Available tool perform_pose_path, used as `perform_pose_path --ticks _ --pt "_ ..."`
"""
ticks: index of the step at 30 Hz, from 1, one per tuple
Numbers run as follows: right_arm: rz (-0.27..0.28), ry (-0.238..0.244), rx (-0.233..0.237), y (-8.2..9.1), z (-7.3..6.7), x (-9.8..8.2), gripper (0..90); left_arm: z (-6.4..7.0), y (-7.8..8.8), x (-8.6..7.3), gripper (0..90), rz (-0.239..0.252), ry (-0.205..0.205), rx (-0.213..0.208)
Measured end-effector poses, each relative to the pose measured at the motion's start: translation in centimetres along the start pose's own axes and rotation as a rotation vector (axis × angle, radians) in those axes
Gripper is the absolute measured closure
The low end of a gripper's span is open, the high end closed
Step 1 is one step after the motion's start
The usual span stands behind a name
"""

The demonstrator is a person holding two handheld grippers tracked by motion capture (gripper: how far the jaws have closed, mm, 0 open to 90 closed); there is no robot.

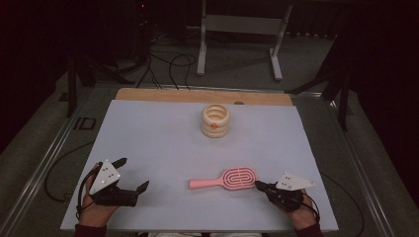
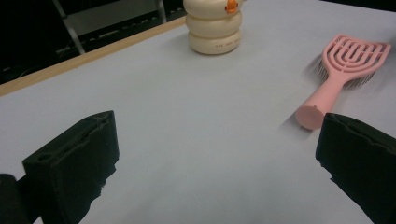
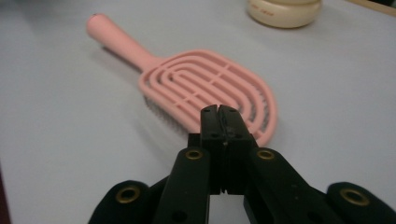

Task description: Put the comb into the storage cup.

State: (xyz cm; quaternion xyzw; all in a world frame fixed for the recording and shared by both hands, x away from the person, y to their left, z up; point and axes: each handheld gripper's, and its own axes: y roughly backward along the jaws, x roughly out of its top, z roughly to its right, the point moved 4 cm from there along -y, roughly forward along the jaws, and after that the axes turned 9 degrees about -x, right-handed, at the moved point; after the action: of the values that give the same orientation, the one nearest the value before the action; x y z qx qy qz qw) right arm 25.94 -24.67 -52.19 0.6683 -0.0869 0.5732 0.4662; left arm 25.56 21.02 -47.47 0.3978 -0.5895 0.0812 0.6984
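A pink plastic hairbrush with a looped, open head (image 1: 227,179) lies flat on the pale blue table top (image 1: 163,143), near the front edge, its handle pointing toward the person's left. The right gripper (image 1: 258,185) sits just beside the rounded end of the brush head with its two black jaws pressed tight together and nothing between them. The left gripper (image 1: 132,174) rests well apart from the brush at the front left with its jaws spread wide and empty, and a cream ringed cup with a small orange spot (image 1: 215,121) stands near the far edge.
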Motion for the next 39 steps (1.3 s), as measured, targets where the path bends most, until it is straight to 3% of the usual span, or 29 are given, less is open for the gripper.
perform_pose_path --ticks 10,16,28,39 --pt "-0.061 0.059 0.066 -0.6 -1.2 -0.3 90.0 -0.1 0.2 0.0 0.1 0.016 0.008 0.001" --pt "-0.089 0.077 0.079 -1.1 -1.4 -0.5 90.0 -0.2 0.3 0.0 0.1 0.018 0.01 0.001" --pt "-0.116 0.079 0.065 -1.6 -1.1 -0.7 90.0 -0.5 0.7 -0.2 0.1 0.038 0.025 0.012" --pt "-0.129 0.064 0.02 -2.0 -0.7 -0.7 90.0 -0.8 0.8 -0.4 0.1 0.048 0.035 0.022"
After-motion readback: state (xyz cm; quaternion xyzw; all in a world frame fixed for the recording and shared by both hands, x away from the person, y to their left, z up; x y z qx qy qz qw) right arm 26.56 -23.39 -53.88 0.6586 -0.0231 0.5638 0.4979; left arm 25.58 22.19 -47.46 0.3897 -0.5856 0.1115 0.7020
